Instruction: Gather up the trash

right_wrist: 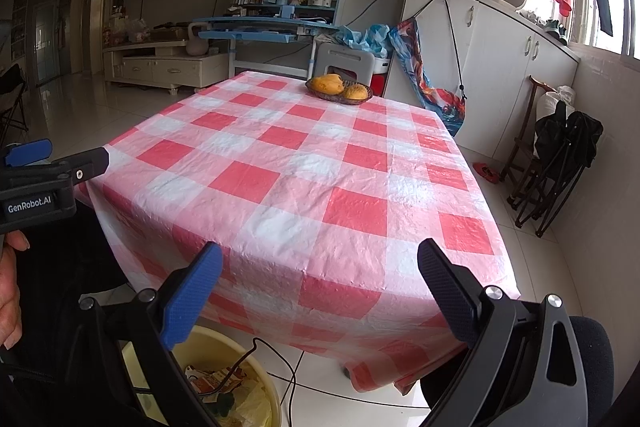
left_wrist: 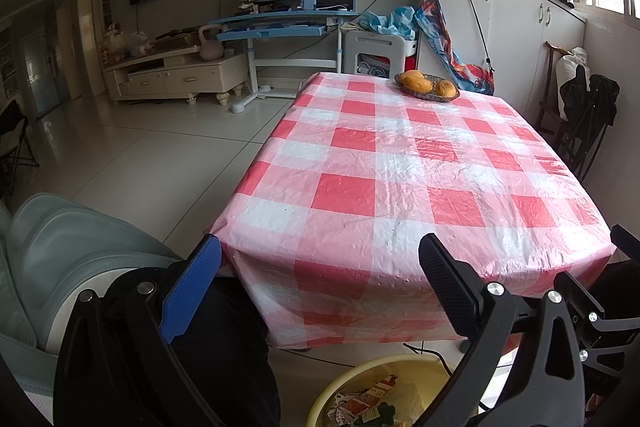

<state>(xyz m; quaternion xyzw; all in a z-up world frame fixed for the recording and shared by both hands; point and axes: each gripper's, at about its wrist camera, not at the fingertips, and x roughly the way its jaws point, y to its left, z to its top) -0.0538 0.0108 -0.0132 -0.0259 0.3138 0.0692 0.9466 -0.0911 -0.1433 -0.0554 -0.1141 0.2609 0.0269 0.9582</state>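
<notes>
Left gripper [left_wrist: 320, 291]: jaws spread wide with nothing between them, held low before the near table edge; my guess is it idles here because no scrap is in reach.
Right gripper [right_wrist: 320, 291]: jaws equally wide apart and empty, poised over the near corner of the table; its neighbour shows at the left of this view with a hand [right_wrist: 10, 291] on it.
Yellow bin [left_wrist: 360, 387]: on the floor just below both grippers, tucked against the hanging cloth, probably so a short drop from the table lands inside.
Trash [left_wrist: 372, 403]: printed wrappers and crumpled paper lie inside the bin; a thin black cable [right_wrist: 256, 347] runs over the rim and across the floor, a snag risk on any low pass.
Chair [left_wrist: 60, 255]: pale upholstered seat close on the left, which narrows the room for the left arm.
Tablecloth [left_wrist: 400, 163]: red and white checks, draped over the near edge; the top looks bare of litter, so the collecting seems finished or nearly so.
Fruit basket [left_wrist: 427, 88]: at the far end, well apart from the grippers, holding orange fruit, not rubbish.
Open room: wide tiled floor to the left; on the right, a folded black chair [right_wrist: 560, 163] and cabinets crowd the passage.
Red bit [right_wrist: 486, 171]: on the floor by the wall, too small to identify.
</notes>
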